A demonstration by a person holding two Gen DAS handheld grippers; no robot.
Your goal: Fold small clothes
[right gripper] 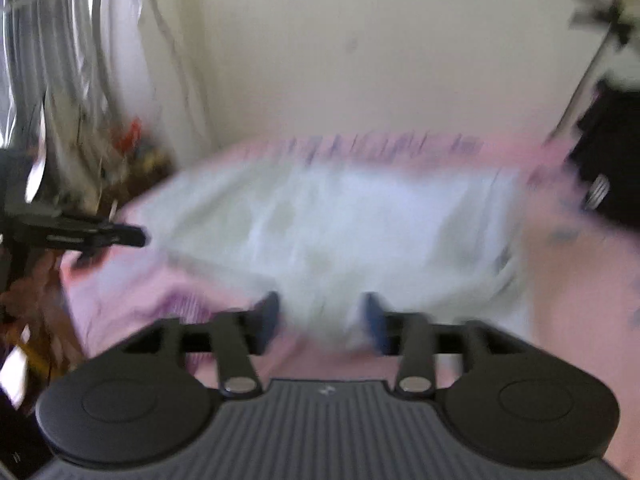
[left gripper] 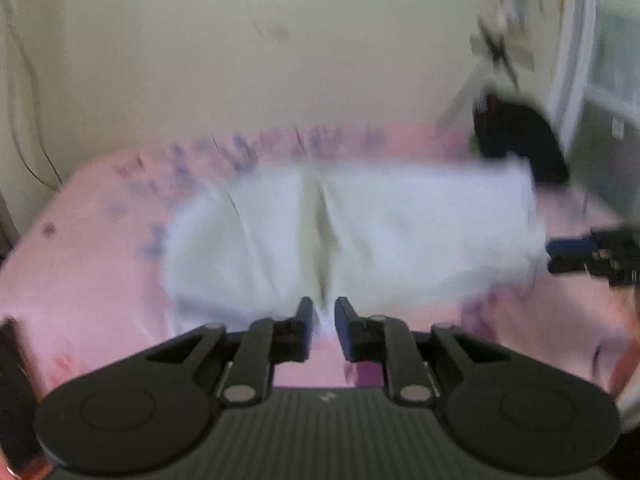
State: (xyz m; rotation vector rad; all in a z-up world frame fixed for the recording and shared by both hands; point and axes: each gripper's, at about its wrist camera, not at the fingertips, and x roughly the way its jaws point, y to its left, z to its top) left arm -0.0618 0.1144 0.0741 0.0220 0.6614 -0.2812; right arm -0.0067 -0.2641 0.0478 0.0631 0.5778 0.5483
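A pink sheet is covering the bed under a pale wall. The white garment is lying spread on it. The left claw is pinching its near edge; the right claw is standing spread around the edge. I think both should be lifting evenly.

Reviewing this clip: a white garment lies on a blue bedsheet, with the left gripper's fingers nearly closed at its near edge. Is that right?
Not quite: the bedsheet is pink with small purple prints, not blue, as both wrist views show. The rest holds: the white garment lies on it, and in the left wrist view the left gripper sits at its near edge with only a narrow gap between the fingers.
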